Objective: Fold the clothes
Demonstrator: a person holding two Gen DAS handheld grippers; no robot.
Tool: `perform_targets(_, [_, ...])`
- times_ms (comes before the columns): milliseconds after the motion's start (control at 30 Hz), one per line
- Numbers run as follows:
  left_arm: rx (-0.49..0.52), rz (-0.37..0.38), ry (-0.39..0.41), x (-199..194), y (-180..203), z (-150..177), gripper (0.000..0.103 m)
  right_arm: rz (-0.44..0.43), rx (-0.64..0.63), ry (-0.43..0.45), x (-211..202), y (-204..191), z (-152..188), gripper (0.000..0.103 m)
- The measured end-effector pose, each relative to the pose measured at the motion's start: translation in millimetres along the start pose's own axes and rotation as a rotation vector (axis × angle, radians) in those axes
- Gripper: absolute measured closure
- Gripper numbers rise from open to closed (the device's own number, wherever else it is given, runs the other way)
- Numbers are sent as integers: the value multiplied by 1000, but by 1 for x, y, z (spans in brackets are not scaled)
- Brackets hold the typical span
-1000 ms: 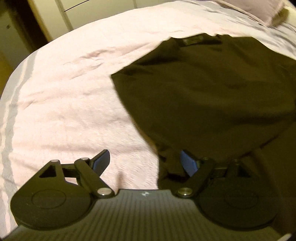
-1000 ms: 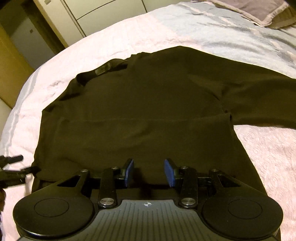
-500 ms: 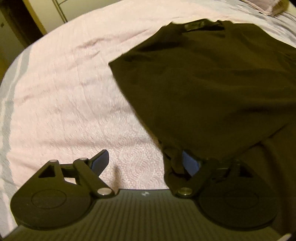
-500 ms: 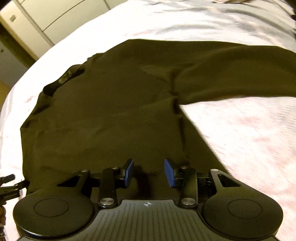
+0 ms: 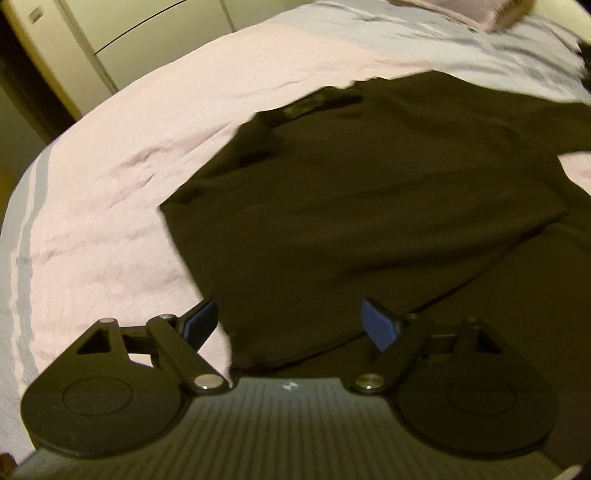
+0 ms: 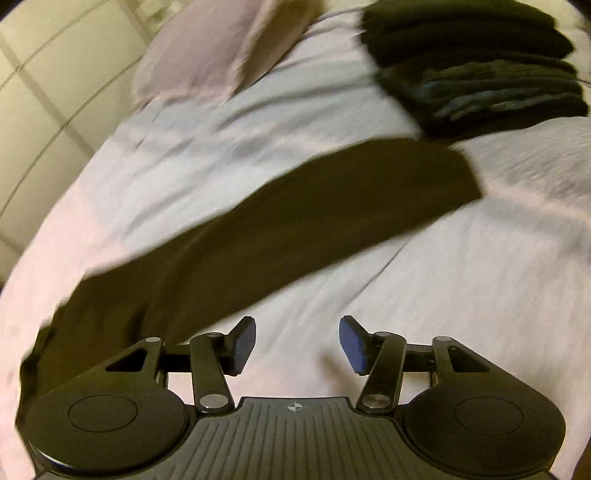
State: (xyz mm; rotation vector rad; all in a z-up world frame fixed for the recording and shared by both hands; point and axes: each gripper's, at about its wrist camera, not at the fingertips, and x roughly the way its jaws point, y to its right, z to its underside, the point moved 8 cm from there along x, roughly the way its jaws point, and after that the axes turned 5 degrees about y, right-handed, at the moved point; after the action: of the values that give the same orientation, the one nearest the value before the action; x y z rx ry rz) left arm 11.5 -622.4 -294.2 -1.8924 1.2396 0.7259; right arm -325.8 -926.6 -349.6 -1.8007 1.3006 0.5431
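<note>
Dark shirt (image 5: 369, 206) is lying flat on the bed (image 5: 110, 184); right gripper (image 6: 297, 345) jaws are opening, empty, needing the sleeve (image 6: 295, 206) at eleven o'clock (left gripper (image 5: 291, 325) is gaping, empty).

The dark shirt (image 5: 369, 206) is matt, soft cloth. The bedspread (image 5: 110, 206) is pale quilted fabric, lightly textured. At twelve o'clock, cabinet doors (image 5: 147, 33) look smooth and faintly glossy. At one o'clock in the right view, folded dark clothes (image 6: 476, 66) look matt.
</note>
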Motion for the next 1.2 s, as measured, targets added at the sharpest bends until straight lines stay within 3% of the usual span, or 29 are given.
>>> perform_targets(133, [14,5,-41,-1,54,-29,21,-16,131,1,32,62,-39,48])
perform_targets(233, [55,28,-54,2,80,-20,21,-49,257,-8,57,104,-53,48])
perform_targets(467, [164,70,-59,10,126,-32,21,-180,523,51,76,152,-80,50])
perform_targets(533, [176,72,-58,11,131,-35,21,-204,579,66,76,160,-88,73])
perform_targets(567, [177,74,-55,11,130,-36,21,-217,589,73,74,161,-92,90])
perform_targets(700, [163,71,-28,7,122,-39,20,-227,457,101,50,134,-115,96])
perform_targets(767, [149,67,-12,2,109,-37,21,-217,347,115,36,104,-126,96])
perform_targets(900, [108,47,22,-15,78,-26,20,-262,21,135,5,-6,-131,96])
perform_targets(1000, [55,23,33,-33,50,-10,20,-416,-193,195,-34,-121,-110,96])
perform_targets(1067, [15,-3,30,-45,23,6,20,-562,-350,241,-72,-206,-75,96])
perform_targets(1133, [-28,-33,21,-58,-8,26,20,-745,-523,257,-114,-282,-12,96])
perform_targets(1200, [-71,-64,4,-68,-40,48,20,-919,-697,176,-138,-339,73,96])
